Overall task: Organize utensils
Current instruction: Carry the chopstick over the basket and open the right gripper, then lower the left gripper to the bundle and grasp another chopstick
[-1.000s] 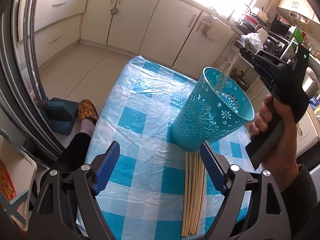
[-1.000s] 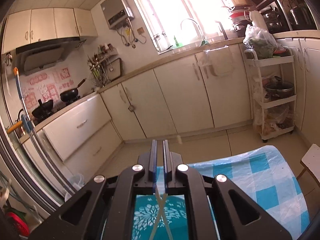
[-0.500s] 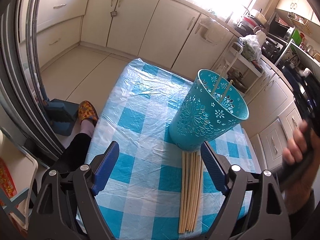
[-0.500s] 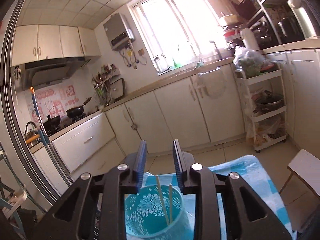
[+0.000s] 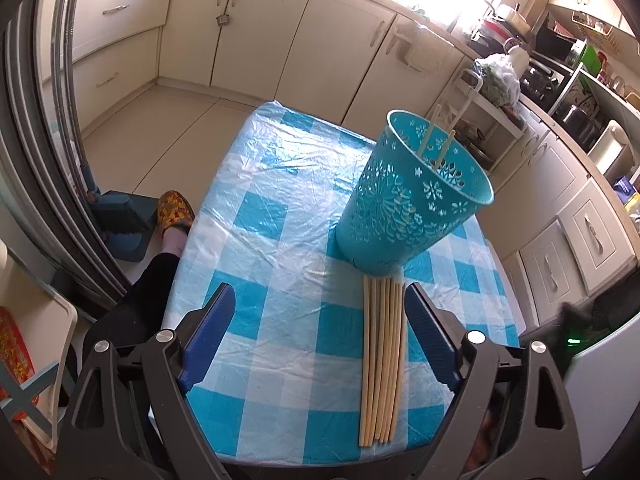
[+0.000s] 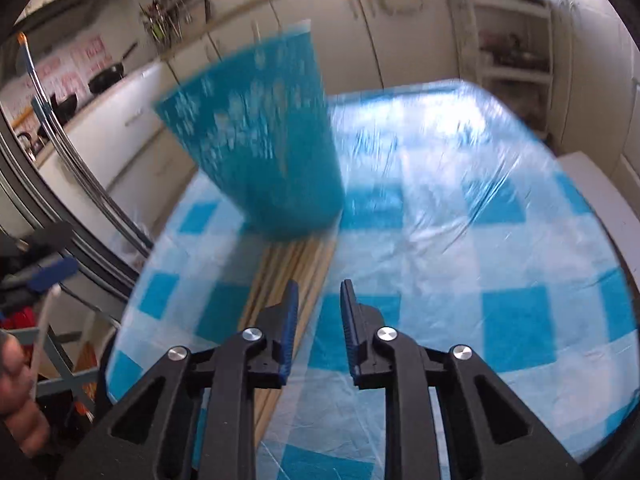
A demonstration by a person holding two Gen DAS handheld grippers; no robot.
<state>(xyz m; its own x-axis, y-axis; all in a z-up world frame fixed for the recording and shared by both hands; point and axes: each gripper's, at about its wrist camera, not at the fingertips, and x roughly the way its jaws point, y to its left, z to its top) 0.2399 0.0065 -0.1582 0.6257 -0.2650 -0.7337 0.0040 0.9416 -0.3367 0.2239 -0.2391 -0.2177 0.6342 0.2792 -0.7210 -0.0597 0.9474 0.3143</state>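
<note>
A turquoise cut-out holder (image 5: 408, 204) stands on the blue checked tablecloth (image 5: 280, 216) with two chopsticks (image 5: 444, 148) upright inside it. A row of several wooden chopsticks (image 5: 380, 356) lies flat in front of the holder. My left gripper (image 5: 318, 326) is wide open and empty, low over the table's near edge, its right finger beside the chopstick row. In the blurred right wrist view, my right gripper (image 6: 319, 312) is open and empty, just above the near part of the chopstick row (image 6: 292, 276), with the holder (image 6: 260, 148) beyond it.
Cream kitchen cabinets (image 5: 280, 36) line the far walls. A white shelf trolley (image 5: 480, 120) stands behind the table. A slippered foot (image 5: 174, 212) and a dustpan (image 5: 120, 220) are on the floor to the left. A fridge edge (image 5: 44, 160) rises at left.
My right gripper let two chopsticks go into the holder, opened, and swung down from above the holder to the chopstick row. The left gripper stayed still.
</note>
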